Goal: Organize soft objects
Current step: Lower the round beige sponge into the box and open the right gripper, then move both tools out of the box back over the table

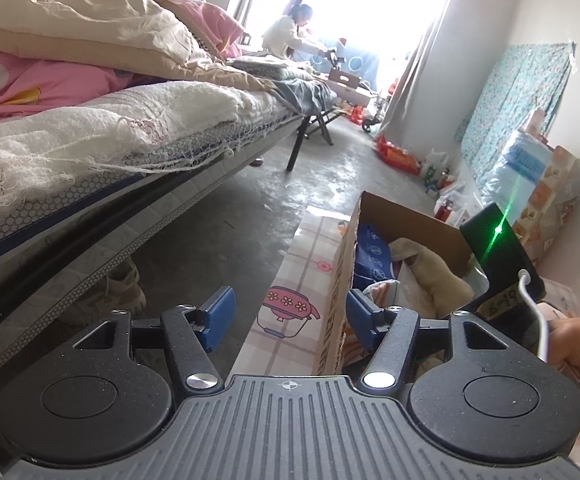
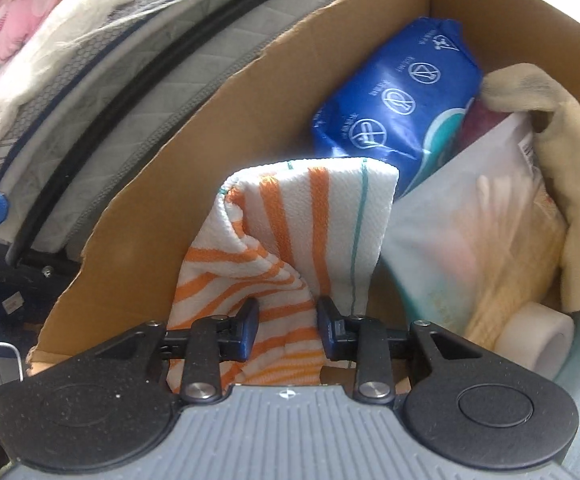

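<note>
A cardboard box (image 2: 194, 128) stands on the floor beside the bed; it also shows in the left wrist view (image 1: 406, 220). My right gripper (image 2: 288, 328) is shut on an orange-and-white striped towel (image 2: 298, 220) and holds it inside the box. The box also holds a blue soft pack (image 2: 394, 92), a white plastic bag (image 2: 466, 216) and a beige cloth (image 2: 570, 160). My left gripper (image 1: 286, 316) is open and empty, straddling the box's near wall just outside it.
The bed (image 1: 90, 128) with blankets and a pink pillow (image 1: 30, 80) runs along the left. A white tape roll (image 2: 534, 340) lies in the box. A person (image 1: 290, 32) sits far off by the window. Bags and bottles (image 1: 442, 172) line the right wall.
</note>
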